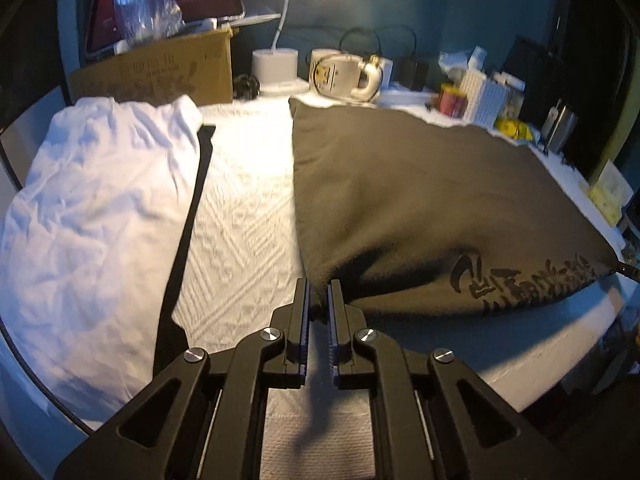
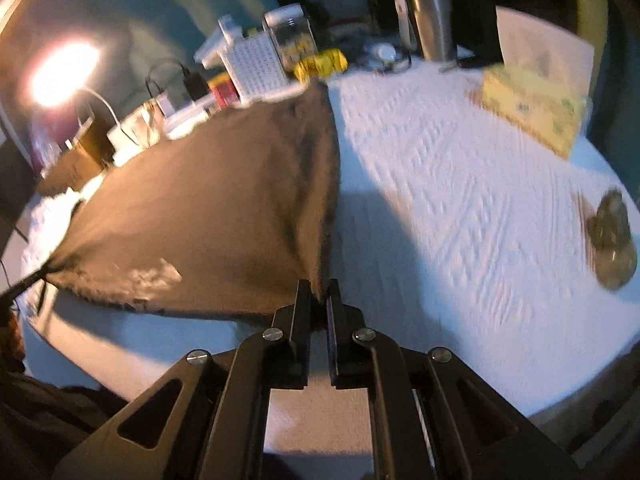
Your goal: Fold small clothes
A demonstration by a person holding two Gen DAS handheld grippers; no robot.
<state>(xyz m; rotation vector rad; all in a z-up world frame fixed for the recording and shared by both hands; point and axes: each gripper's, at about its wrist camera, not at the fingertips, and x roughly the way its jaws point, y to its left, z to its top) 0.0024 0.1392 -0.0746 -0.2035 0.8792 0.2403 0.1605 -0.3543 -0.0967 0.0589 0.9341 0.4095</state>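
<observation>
A dark brown garment [image 1: 420, 200] with black lettering near its front edge lies spread on the white patterned tablecloth [image 1: 244, 216]. My left gripper [image 1: 319, 300] is shut on the garment's near left corner, which is lifted a little off the cloth. In the right wrist view the same brown garment [image 2: 208, 208] stretches away to the left, and my right gripper [image 2: 319, 300] is shut on its near right corner. The far edge of the garment rests on the table. The right wrist view is blurred by motion.
A crumpled white garment [image 1: 96, 216] lies on a black one at the left. Along the back stand a cardboard box [image 1: 160, 76], lamp base [image 1: 275, 68], mug [image 1: 340, 74], white container [image 1: 486, 102] and metal tumbler [image 2: 432, 20]. A yellow tissue box [image 2: 532, 108] and a small greenish object [image 2: 612, 240] sit at the right.
</observation>
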